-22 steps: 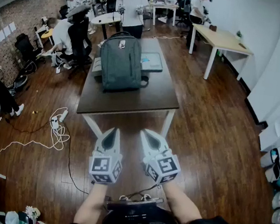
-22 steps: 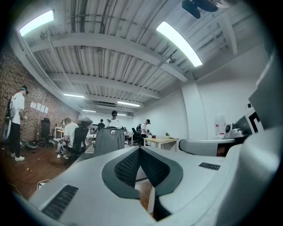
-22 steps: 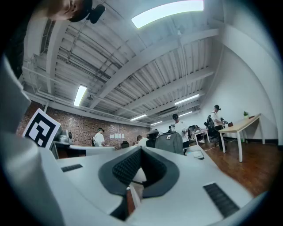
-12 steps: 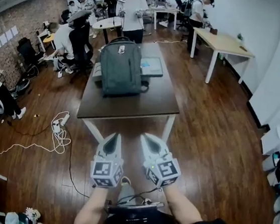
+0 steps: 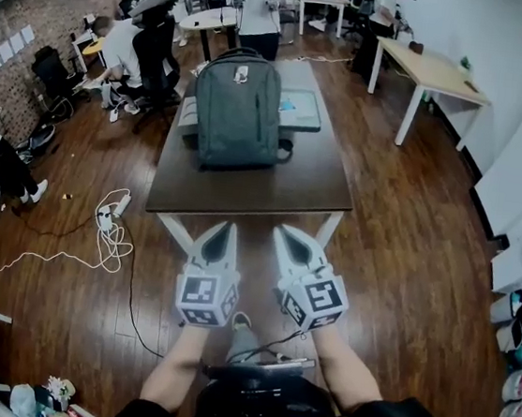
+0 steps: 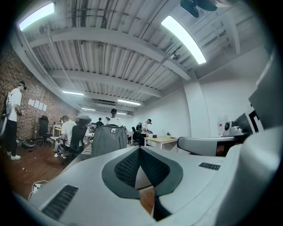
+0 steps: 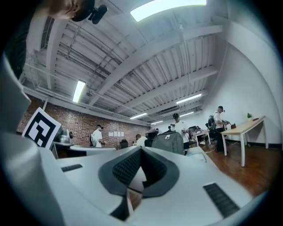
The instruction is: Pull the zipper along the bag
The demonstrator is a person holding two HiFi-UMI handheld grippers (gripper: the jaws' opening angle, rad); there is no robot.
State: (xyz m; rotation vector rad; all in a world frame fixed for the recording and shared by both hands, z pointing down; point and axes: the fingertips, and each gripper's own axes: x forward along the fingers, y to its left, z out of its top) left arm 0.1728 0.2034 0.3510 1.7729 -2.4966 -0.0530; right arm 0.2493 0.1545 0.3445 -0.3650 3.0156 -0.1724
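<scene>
A grey backpack [image 5: 238,108] lies flat on a dark brown table [image 5: 249,189] ahead of me in the head view. It also shows small and far in the left gripper view as the backpack [image 6: 108,140], and in the right gripper view as the backpack [image 7: 168,142]. My left gripper [image 5: 221,238] and right gripper [image 5: 287,241] are held side by side, level, short of the table's near edge. Both are shut with nothing between the jaws. The zipper is too small to make out.
A tablet-like flat device [image 5: 298,108] lies on the table right of the backpack. Cables [image 5: 107,231] trail on the wood floor at the left. A light wooden table [image 5: 431,71] stands at the far right. Several people stand or sit beyond the table.
The view has closed in on the table; the backpack looks larger and nearer. Both grippers stay shut, side by side, and have come closer to the table's edge.
</scene>
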